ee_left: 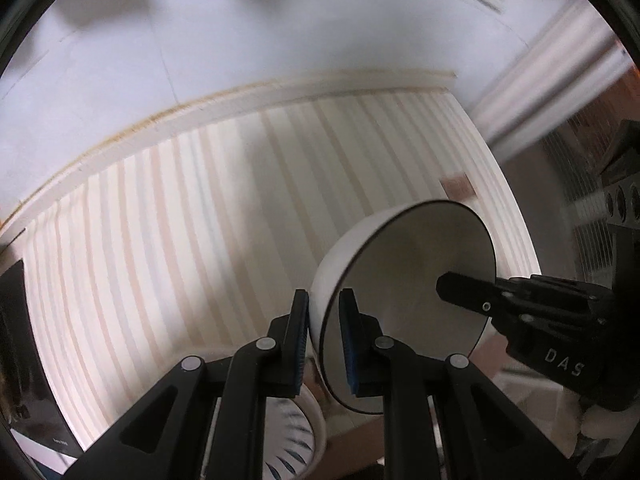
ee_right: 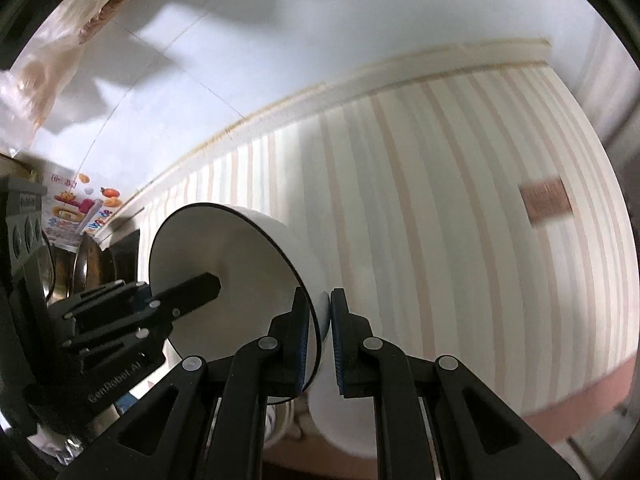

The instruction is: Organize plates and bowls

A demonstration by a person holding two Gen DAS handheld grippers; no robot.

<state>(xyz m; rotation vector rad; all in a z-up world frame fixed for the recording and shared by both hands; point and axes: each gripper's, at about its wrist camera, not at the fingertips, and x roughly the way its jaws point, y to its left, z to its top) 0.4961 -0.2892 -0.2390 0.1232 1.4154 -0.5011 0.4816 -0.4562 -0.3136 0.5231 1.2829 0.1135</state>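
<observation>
A white bowl with a thin black rim (ee_left: 404, 276) is held up in the air, tipped on its side, against a striped wall. My left gripper (ee_left: 324, 332) is shut on its rim at one side. My right gripper (ee_right: 320, 336) is shut on the rim of the same bowl (ee_right: 224, 260) at the opposite side. Each gripper shows in the other's view: the right one (ee_left: 520, 312) in the left wrist view, the left one (ee_right: 132, 312) in the right wrist view. Below, a white dish with blue marks (ee_left: 296, 440) and another white dish (ee_right: 344, 428) show partly.
A cream and pink striped wall (ee_left: 224, 208) and a white ceiling (ee_left: 200, 32) fill both views. Shelving with dark items (ee_left: 616, 184) stands at the right. A colourful box (ee_right: 80, 208) and a metal pan (ee_right: 88, 268) sit at the left.
</observation>
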